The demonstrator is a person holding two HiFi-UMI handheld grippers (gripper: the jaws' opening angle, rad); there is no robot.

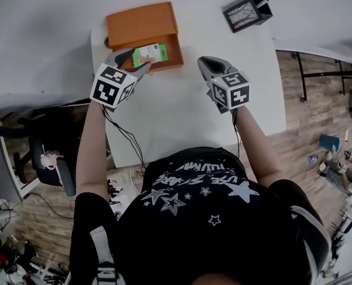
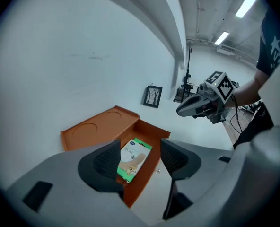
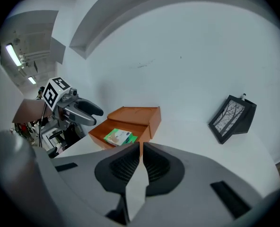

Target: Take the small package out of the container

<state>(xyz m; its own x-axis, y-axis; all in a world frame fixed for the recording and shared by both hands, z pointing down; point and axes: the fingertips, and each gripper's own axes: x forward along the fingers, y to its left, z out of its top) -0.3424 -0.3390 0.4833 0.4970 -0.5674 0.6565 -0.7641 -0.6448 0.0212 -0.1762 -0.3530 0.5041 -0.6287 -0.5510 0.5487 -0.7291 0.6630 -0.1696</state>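
An open orange box (image 1: pixel 141 27) lies at the far left of the white table (image 1: pixel 188 114), its lid folded back. Inside the tray part lies a small green and white package (image 1: pixel 150 54), flat. My left gripper (image 1: pixel 133 62) hovers just in front of the box with its jaws open. In the left gripper view the package (image 2: pixel 134 159) shows between the two pads, apart from both. My right gripper (image 1: pixel 204 67) hangs over the table right of the box, shut with nothing in it. In the right gripper view the box (image 3: pixel 130 119) and package (image 3: pixel 118 137) lie ahead, left.
A black picture frame (image 1: pixel 246 13) stands at the table's far right corner, also in the right gripper view as a frame (image 3: pixel 232 117). A white wall rises behind the table. An office chair (image 1: pixel 51 159) stands off the table's left edge.
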